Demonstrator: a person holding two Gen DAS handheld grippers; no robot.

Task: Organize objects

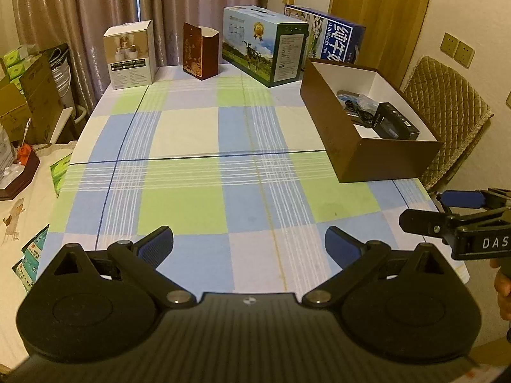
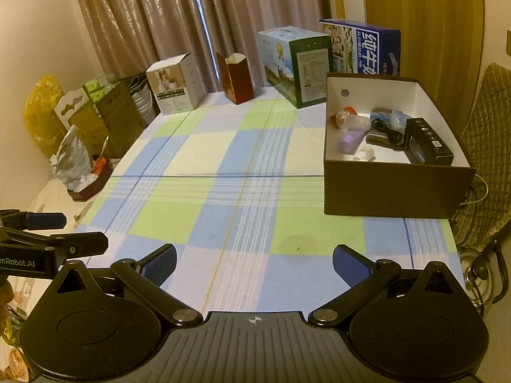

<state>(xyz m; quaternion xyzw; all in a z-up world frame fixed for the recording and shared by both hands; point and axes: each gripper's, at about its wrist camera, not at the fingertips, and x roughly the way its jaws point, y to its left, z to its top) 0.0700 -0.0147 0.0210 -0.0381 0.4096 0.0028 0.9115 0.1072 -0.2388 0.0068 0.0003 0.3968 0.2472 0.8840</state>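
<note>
A brown open box (image 2: 392, 188) with a white inside stands at the table's right edge; it also shows in the left wrist view (image 1: 377, 156). Inside lie a black box (image 2: 428, 145), a purple item (image 2: 351, 140), a white and red item (image 2: 349, 119), a black cable (image 2: 388, 131) and a small white piece (image 2: 365, 152). My left gripper (image 1: 249, 244) is open and empty above the near table. My right gripper (image 2: 254, 260) is open and empty above the near table, left of the brown box. Each gripper shows at the edge of the other's view.
A checked cloth (image 2: 223, 166) covers the table. At the far edge stand a white carton (image 2: 174, 89), a dark red box (image 2: 234, 79), a green milk carton (image 2: 293, 63) and a blue carton (image 2: 364, 48). A padded chair (image 2: 482, 146) stands right. Cardboard boxes (image 2: 105, 118) crowd the left.
</note>
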